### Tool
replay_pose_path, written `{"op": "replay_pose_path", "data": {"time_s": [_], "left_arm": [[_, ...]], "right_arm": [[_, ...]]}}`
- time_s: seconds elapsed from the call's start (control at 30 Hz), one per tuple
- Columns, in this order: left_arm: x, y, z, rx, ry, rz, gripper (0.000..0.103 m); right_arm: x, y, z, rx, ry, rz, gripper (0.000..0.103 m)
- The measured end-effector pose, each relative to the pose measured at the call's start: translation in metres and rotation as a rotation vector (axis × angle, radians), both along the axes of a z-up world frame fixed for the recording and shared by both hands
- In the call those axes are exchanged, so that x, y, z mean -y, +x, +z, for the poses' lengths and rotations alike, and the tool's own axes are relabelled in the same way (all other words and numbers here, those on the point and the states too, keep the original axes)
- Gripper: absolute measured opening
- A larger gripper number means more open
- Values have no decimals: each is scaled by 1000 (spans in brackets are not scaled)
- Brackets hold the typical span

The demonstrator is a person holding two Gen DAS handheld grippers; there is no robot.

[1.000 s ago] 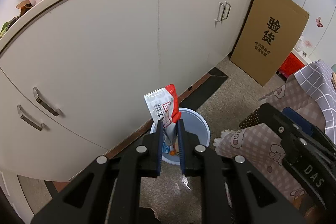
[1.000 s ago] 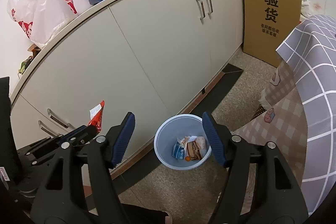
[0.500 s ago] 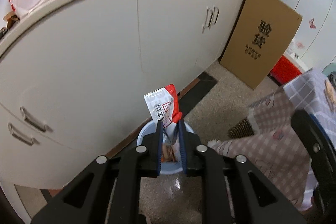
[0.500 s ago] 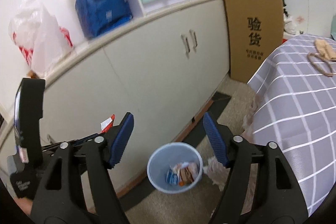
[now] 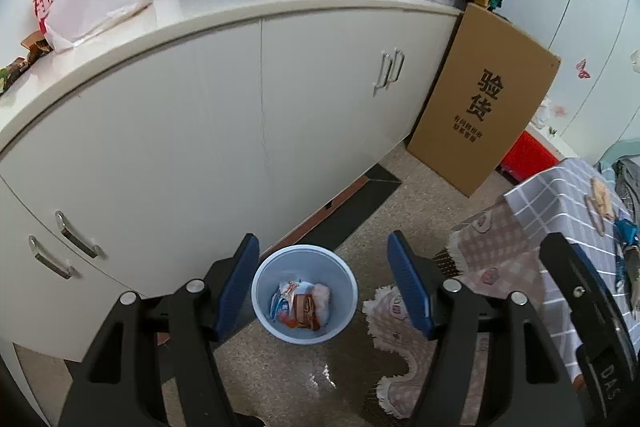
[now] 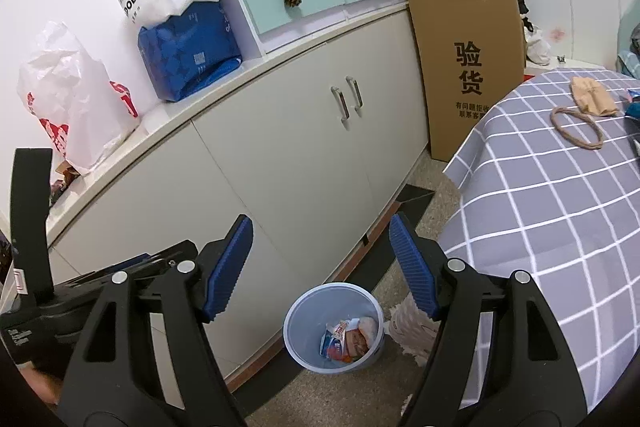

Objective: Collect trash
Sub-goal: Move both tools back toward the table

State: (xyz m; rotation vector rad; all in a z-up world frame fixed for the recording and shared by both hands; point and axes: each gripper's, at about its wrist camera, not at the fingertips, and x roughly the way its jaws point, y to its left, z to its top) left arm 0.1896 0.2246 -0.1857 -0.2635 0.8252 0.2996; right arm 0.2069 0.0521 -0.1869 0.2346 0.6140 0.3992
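Note:
A pale blue trash bin [image 5: 262,301] [image 6: 295,339] stands on the floor by the white cabinet, with several wrappers [image 5: 302,305] [image 6: 347,339] lying inside it. My left gripper [image 5: 323,287] hangs above the bin; its jaws are opening and nothing is between them. My right gripper [image 6: 320,267] is open and empty, higher up and beside the bin. The left gripper's black body [image 6: 36,291] shows at the left of the right wrist view, and the right gripper's body [image 5: 588,323] at the right of the left wrist view.
A white cabinet [image 5: 200,147] runs along the wall, with plastic bags [image 6: 72,99] and a blue pack [image 6: 188,47] on top. A cardboard box [image 5: 484,103] leans at its end. A table with a grey checked cloth [image 6: 552,211] stands on the right, a mop head [image 6: 408,331] by the bin.
The left gripper opened and let go of the red and white wrapper, which is no longer between its jaws. Both grippers rose, so the bin looks smaller and the cabinet top is in view.

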Motion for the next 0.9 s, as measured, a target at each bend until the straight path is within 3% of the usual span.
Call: {"op": "replay_pose_path", "data": {"time_s": [0.27,0.43,0.73,0.9], "left_arm": [[36,-19,34,60,-8,-64,65],[79,-20,45,68,-15,-142,65],[207,-1,44,33,14,-375,65],[276,14,35,-2,26,-523,66]], "right_arm": [[33,-22,26,33,13,-41,72],[83,-37,38,49,-20,-120,75],[210,-53,40,29,-46,-323,77],[264,-48,30,-24,-167,-398,80]]}}
